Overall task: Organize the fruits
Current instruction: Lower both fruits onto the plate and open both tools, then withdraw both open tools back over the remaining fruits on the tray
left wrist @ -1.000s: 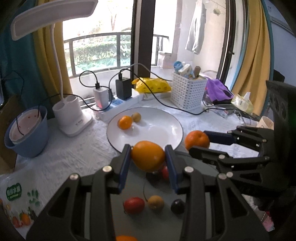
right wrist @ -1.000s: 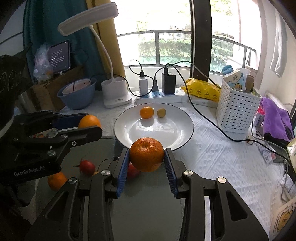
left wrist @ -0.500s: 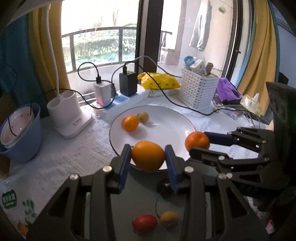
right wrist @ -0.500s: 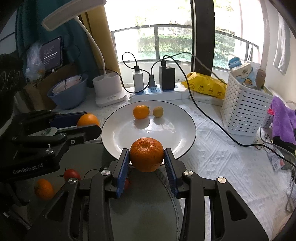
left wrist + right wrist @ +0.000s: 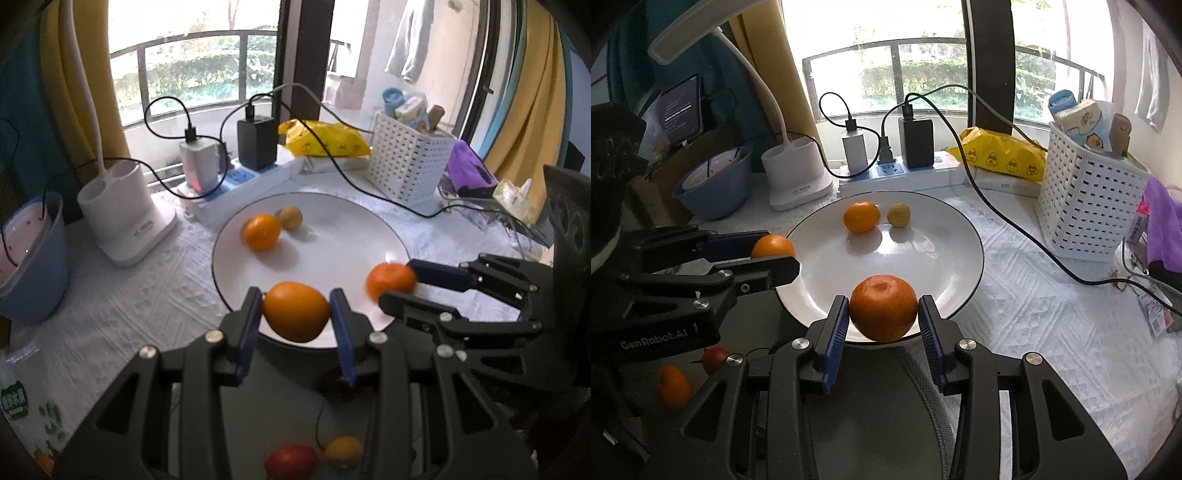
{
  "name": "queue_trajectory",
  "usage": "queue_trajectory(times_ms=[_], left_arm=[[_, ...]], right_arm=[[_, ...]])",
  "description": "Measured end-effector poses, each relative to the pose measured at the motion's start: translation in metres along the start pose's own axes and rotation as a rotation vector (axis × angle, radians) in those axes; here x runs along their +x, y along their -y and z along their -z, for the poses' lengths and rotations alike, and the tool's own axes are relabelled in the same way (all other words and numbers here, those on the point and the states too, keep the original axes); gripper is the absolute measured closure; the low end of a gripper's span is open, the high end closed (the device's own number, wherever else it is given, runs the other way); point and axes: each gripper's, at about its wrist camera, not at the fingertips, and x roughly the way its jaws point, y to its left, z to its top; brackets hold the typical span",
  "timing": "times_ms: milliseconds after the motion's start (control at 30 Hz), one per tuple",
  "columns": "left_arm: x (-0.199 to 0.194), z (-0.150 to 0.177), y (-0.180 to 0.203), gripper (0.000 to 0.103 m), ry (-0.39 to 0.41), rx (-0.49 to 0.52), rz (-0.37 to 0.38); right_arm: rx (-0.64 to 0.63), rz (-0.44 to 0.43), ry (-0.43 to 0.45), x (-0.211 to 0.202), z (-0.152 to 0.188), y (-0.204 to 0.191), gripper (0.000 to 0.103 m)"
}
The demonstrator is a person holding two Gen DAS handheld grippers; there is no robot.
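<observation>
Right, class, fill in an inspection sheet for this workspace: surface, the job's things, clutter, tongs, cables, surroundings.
Surface: white textured cloth on the table, with a dark mat at the near edge.
Job's things: plate holds a small orange and a yellowish fruit; a red fruit and a yellow fruit lie on the mat.
Clutter: white basket, yellow bag, blue bowl, lamp base.
Tongs: left tongs shut on an orange; right tongs shut on a mandarin, both over the plate's near rim.
Cables: black cable crosses the cloth from the power strip.
Surroundings: window with a railing, yellow curtain.
</observation>
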Motion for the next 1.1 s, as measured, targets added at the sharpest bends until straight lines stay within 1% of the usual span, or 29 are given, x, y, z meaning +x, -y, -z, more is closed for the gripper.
queue_trajectory(times_ms=[100,167,633,1100], left_arm=[[0.0,-0.001,0.001,0.063,0.002,0.005,0.001],[-0.001,-0.001,0.0,0.056,0.004,0.003,0.007],[-0.02,0.001,0.002,0.056,0.05,0.003,0.003],[-0.054,0.005,0.009,0.056,0.101,0.007,0.006]], right_arm=[[0.0,0.004,0.006,-0.001,0.0,0.0,0.061],[0.004,0.009,0.006,-0.001,0.0,0.001,0.053],[0.0,0.007,0.011,-0.01,0.003,-0.003,0.053],[-0.012,0.015,0.05,-0.038,0.005,-0.015,0.053]])
